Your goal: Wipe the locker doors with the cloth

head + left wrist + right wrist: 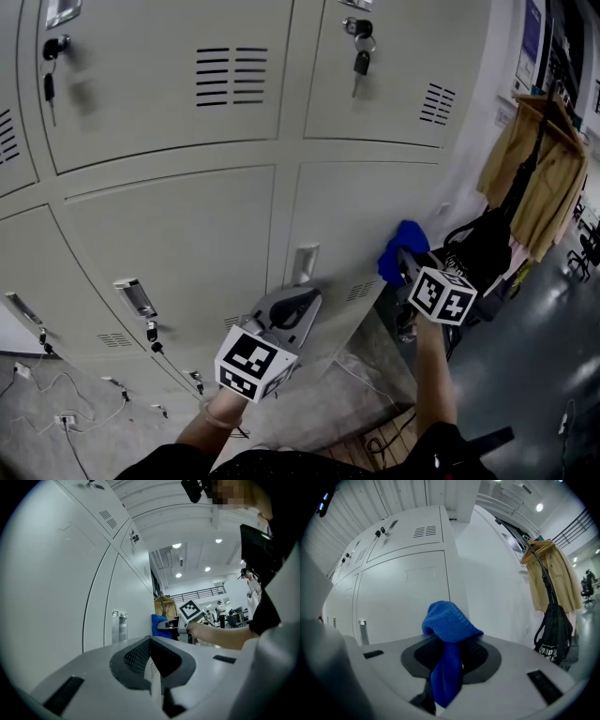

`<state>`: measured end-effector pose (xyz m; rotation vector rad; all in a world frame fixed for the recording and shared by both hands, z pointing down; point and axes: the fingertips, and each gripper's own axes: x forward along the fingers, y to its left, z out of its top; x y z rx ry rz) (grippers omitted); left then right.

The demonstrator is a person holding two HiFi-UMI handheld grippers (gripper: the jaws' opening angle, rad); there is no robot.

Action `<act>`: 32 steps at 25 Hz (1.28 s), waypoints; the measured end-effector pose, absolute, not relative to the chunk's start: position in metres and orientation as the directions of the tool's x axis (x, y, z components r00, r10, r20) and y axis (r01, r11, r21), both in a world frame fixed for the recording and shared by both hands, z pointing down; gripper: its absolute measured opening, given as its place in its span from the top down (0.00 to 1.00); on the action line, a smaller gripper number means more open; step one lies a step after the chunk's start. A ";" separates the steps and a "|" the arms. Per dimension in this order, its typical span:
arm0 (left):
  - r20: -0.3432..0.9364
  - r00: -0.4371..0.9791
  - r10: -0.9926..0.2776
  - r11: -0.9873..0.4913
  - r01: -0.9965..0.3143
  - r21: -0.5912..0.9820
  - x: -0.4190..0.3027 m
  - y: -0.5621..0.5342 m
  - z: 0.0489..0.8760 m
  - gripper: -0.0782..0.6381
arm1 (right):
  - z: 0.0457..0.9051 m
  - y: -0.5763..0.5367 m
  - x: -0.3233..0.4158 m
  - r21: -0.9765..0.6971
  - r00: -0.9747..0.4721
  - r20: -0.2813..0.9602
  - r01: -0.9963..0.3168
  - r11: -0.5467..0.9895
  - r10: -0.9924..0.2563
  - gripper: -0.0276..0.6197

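The right gripper (450, 654) has its fingers pinched on a blue knitted cloth (449, 620). The cloth bunches up just past the fingertips and trails back down between them. The bundle is close to the pale grey metal locker door (361, 211) ahead of the fingers, though I cannot tell if it touches. The left gripper (154, 665) has its fingers pressed together on nothing, its tips just below a small metal door handle (305, 262).

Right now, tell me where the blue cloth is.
The blue cloth is clamped in the right tool, at the right of the head view, by the right edge of the lower locker door, with the black bag hanging further right.
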<state>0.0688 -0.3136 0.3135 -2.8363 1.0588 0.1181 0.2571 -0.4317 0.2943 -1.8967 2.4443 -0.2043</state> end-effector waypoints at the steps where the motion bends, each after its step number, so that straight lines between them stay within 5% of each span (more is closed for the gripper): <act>1: -0.112 0.754 -0.647 -0.751 -0.656 -0.077 0.069 -0.314 0.313 0.88 | 0.294 -0.433 0.260 -0.125 -0.242 0.050 -0.964 0.235 -0.969 0.80; 20: -0.115 0.741 -0.662 -0.740 -0.670 -0.060 0.063 -0.310 0.319 0.88 | 0.298 -0.426 0.268 -0.109 -0.184 0.075 -0.978 0.176 -0.980 0.80; 32: -0.107 0.736 -0.668 -0.736 -0.675 -0.052 0.057 -0.305 0.324 0.88 | 0.310 -0.372 0.171 -0.062 -0.391 0.053 -0.919 0.388 -0.919 0.80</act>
